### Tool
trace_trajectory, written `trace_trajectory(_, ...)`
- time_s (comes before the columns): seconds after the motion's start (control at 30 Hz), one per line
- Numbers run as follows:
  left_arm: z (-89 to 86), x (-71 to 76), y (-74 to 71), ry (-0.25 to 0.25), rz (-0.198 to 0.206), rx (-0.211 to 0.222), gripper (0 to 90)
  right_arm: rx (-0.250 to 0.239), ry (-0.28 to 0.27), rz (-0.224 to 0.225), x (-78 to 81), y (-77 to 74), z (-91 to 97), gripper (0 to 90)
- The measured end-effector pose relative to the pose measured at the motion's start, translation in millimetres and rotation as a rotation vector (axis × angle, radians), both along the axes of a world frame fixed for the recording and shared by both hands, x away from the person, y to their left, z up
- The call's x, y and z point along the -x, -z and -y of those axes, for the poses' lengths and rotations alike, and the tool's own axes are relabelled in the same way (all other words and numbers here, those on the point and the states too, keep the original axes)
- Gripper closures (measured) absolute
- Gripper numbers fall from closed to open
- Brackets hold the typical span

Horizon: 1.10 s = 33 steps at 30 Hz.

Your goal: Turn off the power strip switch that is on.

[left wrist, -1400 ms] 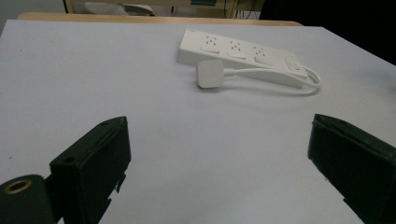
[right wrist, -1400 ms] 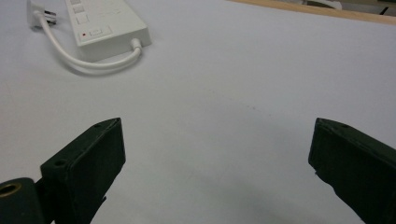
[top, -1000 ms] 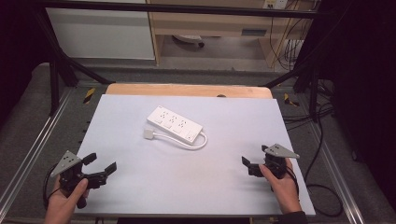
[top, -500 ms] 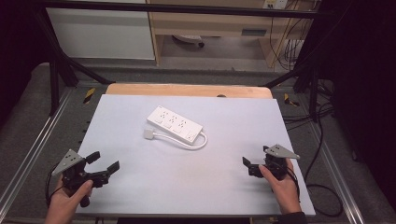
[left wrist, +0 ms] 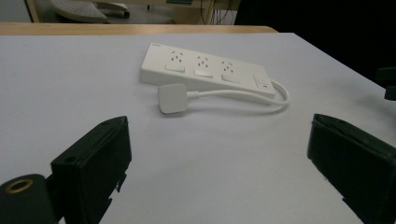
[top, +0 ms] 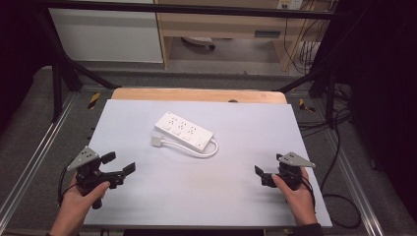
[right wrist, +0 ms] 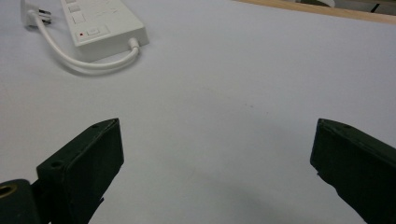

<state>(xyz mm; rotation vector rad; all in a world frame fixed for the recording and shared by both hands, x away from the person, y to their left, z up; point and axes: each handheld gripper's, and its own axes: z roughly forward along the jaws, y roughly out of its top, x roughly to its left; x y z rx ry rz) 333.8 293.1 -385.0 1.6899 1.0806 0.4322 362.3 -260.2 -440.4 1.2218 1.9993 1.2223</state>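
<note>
Left tongs (top: 119, 164): I hold them low at the near left of the bench (top: 196, 196), jaws apart, empty; they have slid slightly nearer me than a second ago
Right tongs (top: 261, 175): near right corner, jaws apart, empty, barely moved
Power strip (top: 184, 130): lies flat mid-bench, unchanged, well apart from both tongs
Plug (top: 157, 141): rests just beside the strip, its cord (top: 199, 151) looping round to the strip's end

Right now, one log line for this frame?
left tongs: open, empty | right tongs: open, empty | power strip: mid-table, untouched | plug: on table beside strip
</note>
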Motion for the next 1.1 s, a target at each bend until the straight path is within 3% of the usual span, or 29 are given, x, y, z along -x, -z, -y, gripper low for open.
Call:
trace_trajectory(0.33,16.7,-17.9,2.0,0.033,-0.039,-0.018,13.4,-0.004,0.008,-0.011,0.4,-0.6,1.8,3.4)
trace_trajectory(0.7,33.9,-36.8,-3.9,0.069,-0.038,-0.043,8.9,-0.001,0.009,-0.012,0.5,-0.6,1.9,3.3)
trace_trajectory(1.1,64.5,-68.1,-3.9,0.087,-0.054,-0.074,8.0,-0.008,0.007,-0.013,0.9,-1.3,3.0,3.0)
